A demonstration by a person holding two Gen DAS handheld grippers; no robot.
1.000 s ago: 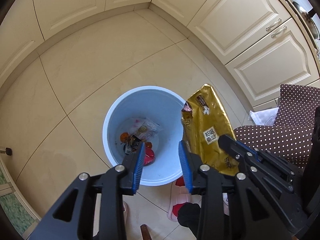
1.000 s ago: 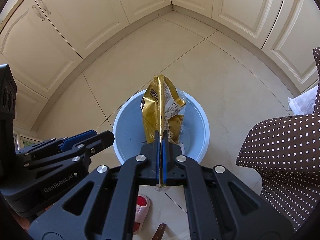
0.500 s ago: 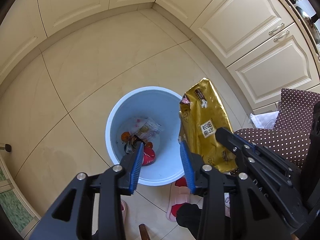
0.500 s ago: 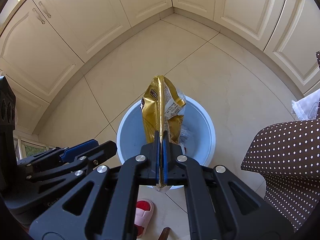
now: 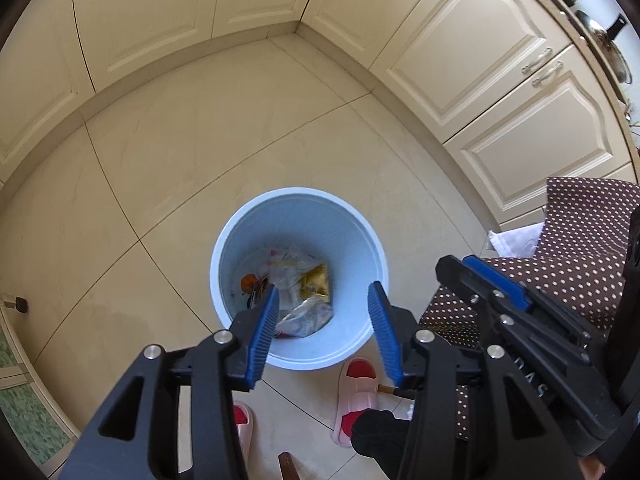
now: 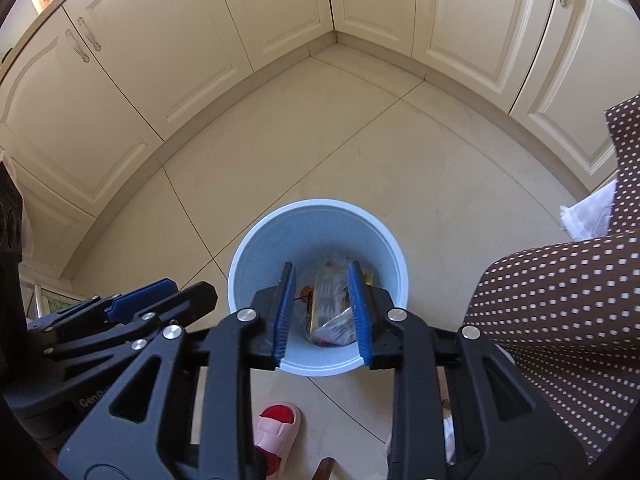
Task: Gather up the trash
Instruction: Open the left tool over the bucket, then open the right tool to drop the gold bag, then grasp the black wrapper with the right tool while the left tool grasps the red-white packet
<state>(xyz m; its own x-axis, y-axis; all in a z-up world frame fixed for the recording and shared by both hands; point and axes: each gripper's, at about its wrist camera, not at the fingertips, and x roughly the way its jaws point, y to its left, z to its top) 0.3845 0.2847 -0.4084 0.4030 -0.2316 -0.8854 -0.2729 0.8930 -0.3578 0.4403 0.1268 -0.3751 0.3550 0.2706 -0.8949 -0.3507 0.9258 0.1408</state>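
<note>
A light-blue bin [image 5: 352, 248] stands on the tiled floor below both grippers. A gold snack bag [image 5: 316, 282] lies inside it on top of several other wrappers. My left gripper [image 5: 323, 290] hangs over the bin, its jaws opening with nothing between them. In the right wrist view my right gripper [image 6: 320, 267] is also above the bin [image 6: 318, 204], its jaws opening and holding nothing. The gold bag [image 6: 328, 300] shows far below through the gap. Each gripper appears in the other's view: the right gripper [image 5: 456, 265] and the left gripper [image 6: 190, 290].
Cream cabinets [image 5: 480, 64] line the far corner and both sides. A brown polka-dot cloth [image 6: 560, 300] hangs at the right with a white cloth [image 5: 516, 238] behind it. The person's feet in pink slippers [image 5: 358, 380] stand right by the bin.
My right gripper has let go of the gold bag, which dropped into the bin. Both grippers have risen a little, and the left jaws stand wider.
</note>
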